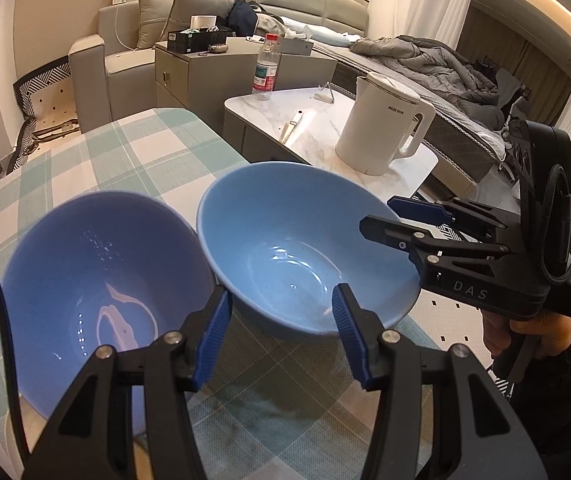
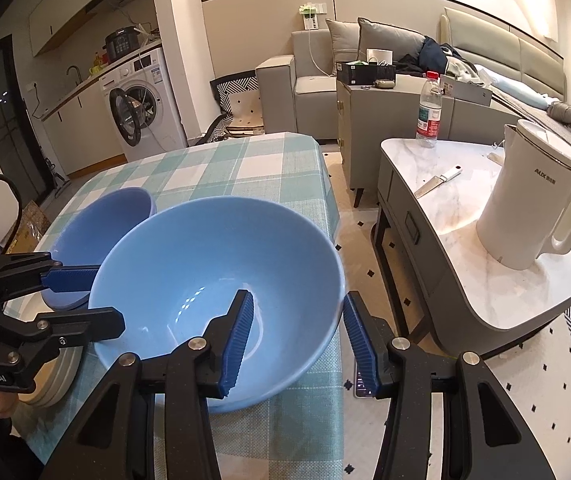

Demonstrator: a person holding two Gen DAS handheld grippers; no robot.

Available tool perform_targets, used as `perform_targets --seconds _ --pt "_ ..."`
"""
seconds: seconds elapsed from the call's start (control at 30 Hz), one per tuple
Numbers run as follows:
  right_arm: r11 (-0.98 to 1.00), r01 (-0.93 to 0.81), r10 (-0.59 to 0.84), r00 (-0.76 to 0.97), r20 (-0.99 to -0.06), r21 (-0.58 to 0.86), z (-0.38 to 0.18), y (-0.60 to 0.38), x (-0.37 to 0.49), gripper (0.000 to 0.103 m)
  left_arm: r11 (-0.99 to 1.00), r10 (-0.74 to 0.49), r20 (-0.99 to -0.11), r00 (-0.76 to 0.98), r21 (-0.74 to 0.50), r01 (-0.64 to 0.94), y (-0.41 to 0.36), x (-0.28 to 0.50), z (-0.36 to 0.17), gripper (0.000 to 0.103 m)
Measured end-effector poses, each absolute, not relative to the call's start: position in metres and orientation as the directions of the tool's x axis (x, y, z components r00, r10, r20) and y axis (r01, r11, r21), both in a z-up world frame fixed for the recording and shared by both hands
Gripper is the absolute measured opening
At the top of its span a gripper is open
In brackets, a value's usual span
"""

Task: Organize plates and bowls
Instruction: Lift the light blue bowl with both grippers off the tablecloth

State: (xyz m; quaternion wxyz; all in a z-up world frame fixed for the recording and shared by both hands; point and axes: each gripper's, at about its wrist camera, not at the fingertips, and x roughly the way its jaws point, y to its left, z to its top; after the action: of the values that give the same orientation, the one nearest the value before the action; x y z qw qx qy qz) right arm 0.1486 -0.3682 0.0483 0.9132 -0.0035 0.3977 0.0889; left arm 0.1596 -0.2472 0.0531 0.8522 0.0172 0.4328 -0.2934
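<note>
Warm indoor light comes from a glowing strip high along the ceiling edge and a bright patch on the far wall, both blown out to white. Ahead of the jaws, soft glints lie in the bottom of the light blue bowl [image 2: 217, 276] and the darker blue bowl [image 1: 101, 300]. Both views are sharp, strongly curved, and black at the corners.

You're working two black, silver-riveted grippers [image 1: 281, 336] [image 2: 299, 336] with ribbed blue pads [image 1: 215, 338]; "DAS" lettering marks the right one, dark sleeve [image 1: 557, 380] behind.
</note>
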Motion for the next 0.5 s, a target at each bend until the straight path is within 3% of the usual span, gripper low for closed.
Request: perform_targets --seconds 0.5 --pt "0.986 -0.163 0.151 0.718 -0.679 0.047 0.068 -0.361 0.135 0.048 0.823 -0.502 -0.713 0.489 -0.221 0.523 -0.239 0.152 0.066 0.051"
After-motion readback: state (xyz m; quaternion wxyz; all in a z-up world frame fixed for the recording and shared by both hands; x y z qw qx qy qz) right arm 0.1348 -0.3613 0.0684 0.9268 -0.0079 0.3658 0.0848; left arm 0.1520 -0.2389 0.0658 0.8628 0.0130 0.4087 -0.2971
